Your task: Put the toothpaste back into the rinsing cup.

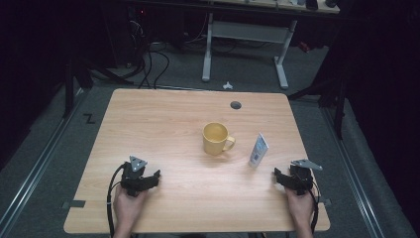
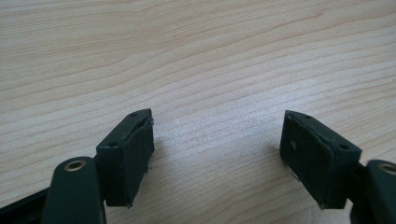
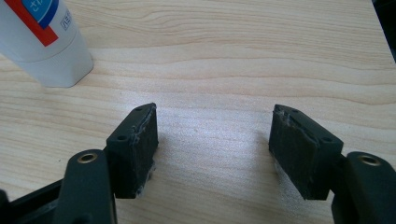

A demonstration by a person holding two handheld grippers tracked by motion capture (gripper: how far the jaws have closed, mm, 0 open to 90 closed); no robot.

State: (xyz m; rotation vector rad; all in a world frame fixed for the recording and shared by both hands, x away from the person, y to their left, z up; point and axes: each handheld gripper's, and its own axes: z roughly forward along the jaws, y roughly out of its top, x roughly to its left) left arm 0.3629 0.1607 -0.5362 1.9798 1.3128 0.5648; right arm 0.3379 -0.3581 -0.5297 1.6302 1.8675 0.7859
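The white tube [image 1: 258, 150] stands upright at eleven o'clock from the right gripper [image 1: 280, 177], the nearer one; both grippers' jaws are released, left gripper [image 1: 152, 177] too.

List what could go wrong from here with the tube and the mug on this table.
The white tube stands on its cap end, leaning slightly, just ahead of the open right claw; a careless approach would probably tip it over.
The yellow mug sits close beside the tube, handle turned toward it, so a sideways nudge could knock one into the other.
The tube looks smooth and tapered; it may slip from the pads if gripped high.
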